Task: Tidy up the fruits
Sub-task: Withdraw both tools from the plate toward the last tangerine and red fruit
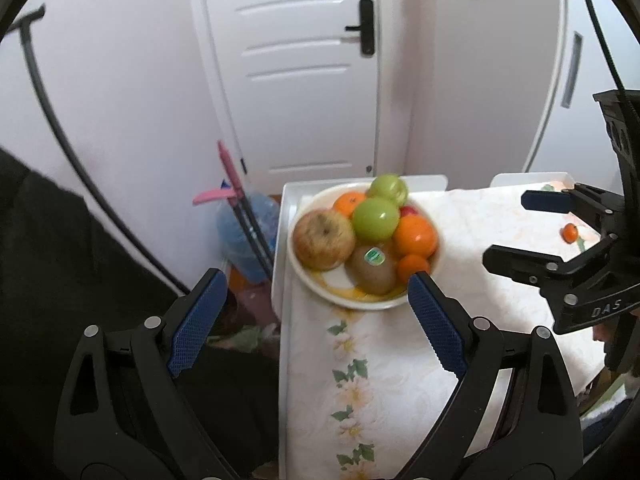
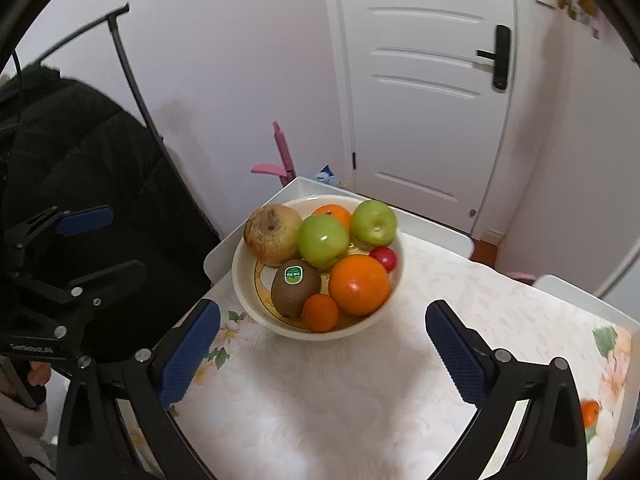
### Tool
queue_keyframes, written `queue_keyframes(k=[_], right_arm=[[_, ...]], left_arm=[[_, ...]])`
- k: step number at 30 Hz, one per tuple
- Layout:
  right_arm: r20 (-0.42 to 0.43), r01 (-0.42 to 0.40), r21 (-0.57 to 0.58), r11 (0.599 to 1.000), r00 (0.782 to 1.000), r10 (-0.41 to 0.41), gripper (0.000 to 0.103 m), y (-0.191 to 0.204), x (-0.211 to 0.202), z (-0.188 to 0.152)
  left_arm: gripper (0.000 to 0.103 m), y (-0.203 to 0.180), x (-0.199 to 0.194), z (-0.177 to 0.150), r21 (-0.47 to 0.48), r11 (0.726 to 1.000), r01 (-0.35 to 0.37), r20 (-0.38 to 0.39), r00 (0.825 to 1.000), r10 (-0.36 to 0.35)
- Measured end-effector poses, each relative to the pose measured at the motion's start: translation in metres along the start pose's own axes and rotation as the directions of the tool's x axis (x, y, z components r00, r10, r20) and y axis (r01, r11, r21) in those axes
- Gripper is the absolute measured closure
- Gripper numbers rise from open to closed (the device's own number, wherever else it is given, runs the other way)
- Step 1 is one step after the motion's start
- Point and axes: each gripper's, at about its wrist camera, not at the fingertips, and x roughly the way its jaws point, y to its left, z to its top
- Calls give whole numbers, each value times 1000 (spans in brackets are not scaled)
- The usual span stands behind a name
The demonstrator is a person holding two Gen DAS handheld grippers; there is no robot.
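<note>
A white bowl [image 1: 400,302] [image 2: 248,304] sits at the table's far left corner. It holds a brownish apple [image 1: 323,239] [image 2: 271,234], two green apples [image 1: 375,219] [image 2: 322,240], a kiwi with a sticker [image 1: 372,270] [image 2: 294,288], oranges [image 1: 414,236] [image 2: 359,285] and a small red fruit [image 2: 384,258]. One small orange fruit [image 1: 569,233] [image 2: 590,413] lies loose on the cloth at the right. My left gripper [image 1: 316,288] is open and empty, just short of the bowl. My right gripper [image 2: 322,320] [image 1: 516,232] is open and empty, in front of the bowl.
The table [image 2: 320,400] has a white floral cloth. The bowl stands near the left edge [image 1: 282,320]. A black coat [image 2: 80,160] hangs left of the table. A blue water jug [image 1: 246,232] and a pink-handled tool [image 1: 228,168] stand by the white door [image 1: 296,80].
</note>
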Motion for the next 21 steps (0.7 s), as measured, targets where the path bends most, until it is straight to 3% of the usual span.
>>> queue_keyframes(k=[6,13,17,21], right_arm=[[12,91,78,993,996,-93,1,-14,-39,-8],[-7,211,229,950,976,-216,1,-60,-86,-34],[-31,313,278,908,948,-318,0,-88,-114,-55],[-58,367,335,868,927,-370,0,-113,-136,-74]], left_arm=[[6,-23,-5,22,85,992,88,40,995,-92],[6,-79,8,48,191,958,215,43,973,-227],[6,-118,16,61,242,930,276,23,957,-289],[6,-155,26,69,289,896,337,-10,937,-349]])
